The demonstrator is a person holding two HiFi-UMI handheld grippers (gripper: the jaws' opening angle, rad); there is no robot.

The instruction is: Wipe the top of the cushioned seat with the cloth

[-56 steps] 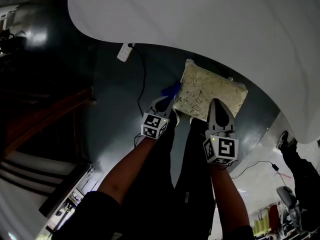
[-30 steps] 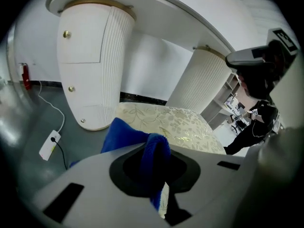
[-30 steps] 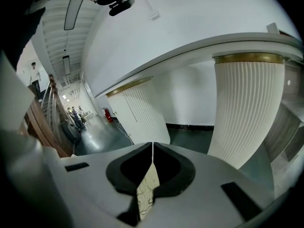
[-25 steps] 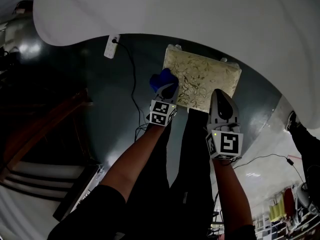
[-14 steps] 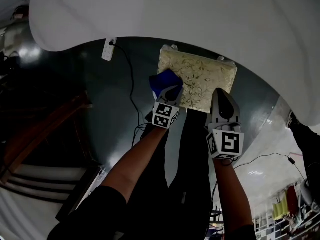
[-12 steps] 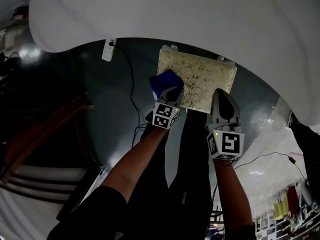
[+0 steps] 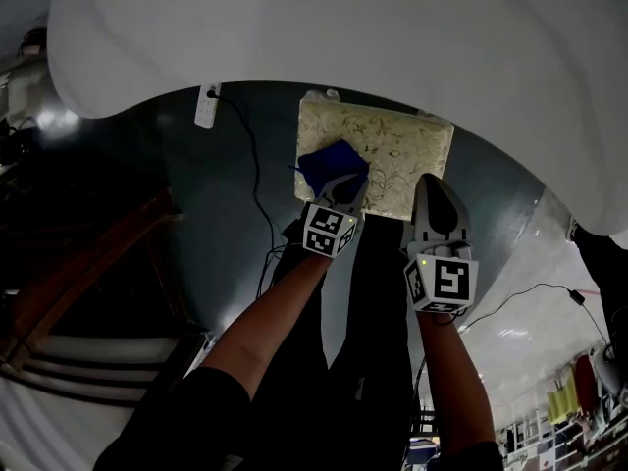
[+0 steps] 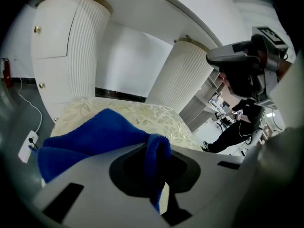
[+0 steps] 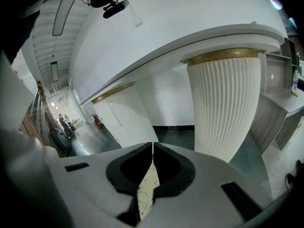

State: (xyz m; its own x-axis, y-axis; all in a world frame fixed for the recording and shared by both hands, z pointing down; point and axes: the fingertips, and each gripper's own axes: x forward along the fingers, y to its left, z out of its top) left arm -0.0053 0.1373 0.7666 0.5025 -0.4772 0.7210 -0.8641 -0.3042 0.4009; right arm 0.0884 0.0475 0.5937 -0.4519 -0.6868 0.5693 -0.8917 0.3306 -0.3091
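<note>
As tool (image 7: 341, 190) grips, cloth (image 7: 328, 163) overlies seat (image 7: 404, 151).

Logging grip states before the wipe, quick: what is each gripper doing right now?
Left gripper: shut on the blue terry cloth, at the pale leaf-patterned cushioned seat.
Right gripper: shut, holding nothing.

Ref = cushioned seat (image 7: 397, 150). Cloth (image 7: 332, 168) lies on seat top, left-near corner. Left gripper (image 7: 341, 188) at cloth's near side, fold of cloth betw. its jaws. Right gripper (image 7: 433, 186) over seat's near edge, right part. Counter (image 7: 343, 27) behind & above seat. Power strip (image 7: 206, 106) on floor, left of seat.
</note>
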